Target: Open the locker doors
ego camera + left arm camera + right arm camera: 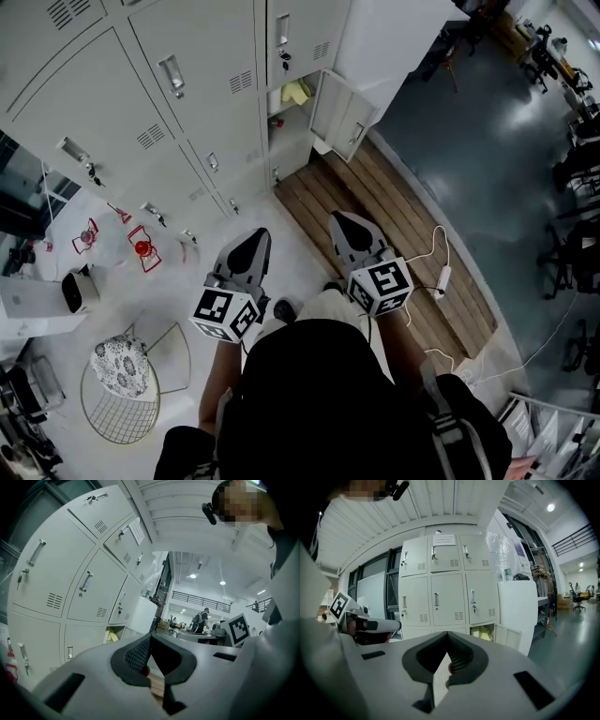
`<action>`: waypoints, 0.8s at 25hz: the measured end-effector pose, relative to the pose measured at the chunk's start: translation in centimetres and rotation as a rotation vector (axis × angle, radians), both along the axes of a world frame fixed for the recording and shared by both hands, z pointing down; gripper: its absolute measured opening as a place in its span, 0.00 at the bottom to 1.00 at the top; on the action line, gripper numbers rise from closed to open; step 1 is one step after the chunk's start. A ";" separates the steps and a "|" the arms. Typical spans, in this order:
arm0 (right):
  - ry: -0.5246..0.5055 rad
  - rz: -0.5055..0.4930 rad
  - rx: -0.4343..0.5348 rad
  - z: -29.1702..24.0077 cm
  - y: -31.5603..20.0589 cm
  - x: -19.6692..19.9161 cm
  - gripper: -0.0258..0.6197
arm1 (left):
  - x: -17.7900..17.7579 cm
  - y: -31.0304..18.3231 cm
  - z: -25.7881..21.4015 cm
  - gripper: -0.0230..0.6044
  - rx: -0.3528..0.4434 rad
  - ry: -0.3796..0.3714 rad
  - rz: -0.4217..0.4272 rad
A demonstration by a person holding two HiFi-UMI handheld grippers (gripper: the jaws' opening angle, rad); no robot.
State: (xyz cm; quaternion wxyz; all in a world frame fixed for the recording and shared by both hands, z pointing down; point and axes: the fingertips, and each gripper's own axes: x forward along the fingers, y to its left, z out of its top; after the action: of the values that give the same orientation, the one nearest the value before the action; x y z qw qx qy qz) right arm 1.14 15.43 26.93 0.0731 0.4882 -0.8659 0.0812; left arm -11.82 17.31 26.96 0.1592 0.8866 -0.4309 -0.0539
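I'm standing well apart from the locker bank (112, 112): one low door (342, 114) hanging open, rest shut. Prob thin steel, light, stiff, so I'm eyeing the handles (172, 75) as grab pts. L gripper (251, 239) & R gripper (345, 223) both closed, empty.

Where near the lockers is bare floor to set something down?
Free: the wooden slats below the open locker door, and the dark floor right of them. Crowded: white floor at left, with red items and wire basket; a power strip sits at the slats' right edge.
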 end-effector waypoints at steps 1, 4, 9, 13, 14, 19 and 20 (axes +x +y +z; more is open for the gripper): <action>-0.005 -0.009 0.001 -0.2 0.3 -0.2 0.05 | 0.1 0.0 -0.1 0.07 0.001 0.000 -0.001; -0.020 -0.030 0.007 -0.5 0.9 -0.6 0.05 | 0.5 0.1 -0.4 0.07 0.003 0.004 -0.002; -0.039 -0.039 0.009 -1.2 1.4 -0.7 0.05 | 1.3 0.2 -0.8 0.07 0.007 -0.002 -0.001; -0.044 -0.043 0.022 -1.2 1.9 0.0 0.05 | 2.1 0.5 -0.5 0.07 0.011 -0.022 -0.001; -0.043 -0.044 0.021 -1.1 2.1 0.1 0.05 | 2.3 0.6 -0.4 0.07 0.010 -0.024 -0.002; -0.048 -0.042 0.021 -1.0 2.5 0.6 0.05 | 2.8 0.9 -0.4 0.07 0.008 -0.024 0.002; -0.048 -0.041 0.020 -0.9 2.6 0.7 0.05 | 2.9 1.0 -0.4 0.07 0.008 -0.025 0.003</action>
State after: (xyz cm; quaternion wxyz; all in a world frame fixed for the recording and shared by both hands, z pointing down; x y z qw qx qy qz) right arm 1.82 18.01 26.01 0.0489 0.4689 -0.8780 0.0828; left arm -8.93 18.30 26.58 0.1504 0.8884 -0.4314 -0.0441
